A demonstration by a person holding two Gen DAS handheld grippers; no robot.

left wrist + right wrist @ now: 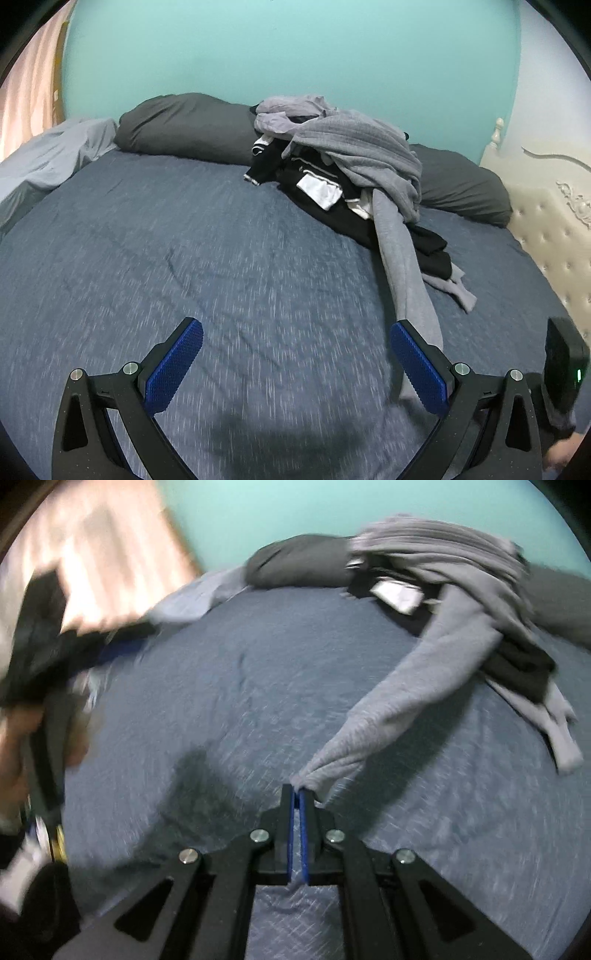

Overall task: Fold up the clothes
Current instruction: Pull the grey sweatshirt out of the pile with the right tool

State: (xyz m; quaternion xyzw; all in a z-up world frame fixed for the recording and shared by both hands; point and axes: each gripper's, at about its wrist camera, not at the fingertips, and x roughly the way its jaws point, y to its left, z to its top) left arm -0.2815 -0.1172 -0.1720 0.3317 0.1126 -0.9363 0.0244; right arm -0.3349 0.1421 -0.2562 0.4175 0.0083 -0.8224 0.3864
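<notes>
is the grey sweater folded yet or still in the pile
Not folded: the grey sweater lies crumpled on the pile, one sleeve stretched out, pinched in the right gripper.

A blue-covered bed carries dark pillows and a heaped clothes pile.

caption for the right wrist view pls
Right claw shut on a grey sleeve stretched from the clothes pile across the bed.

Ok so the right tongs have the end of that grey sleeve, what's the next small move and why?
Probably keep drawing the grey garment toward the bare blue bedspread. The right tongs are shut on its sleeve end, but most of it is draped over the clothes pile by the pillows. The left tongs are open and empty, free to take another edge once it lies clear.
</notes>
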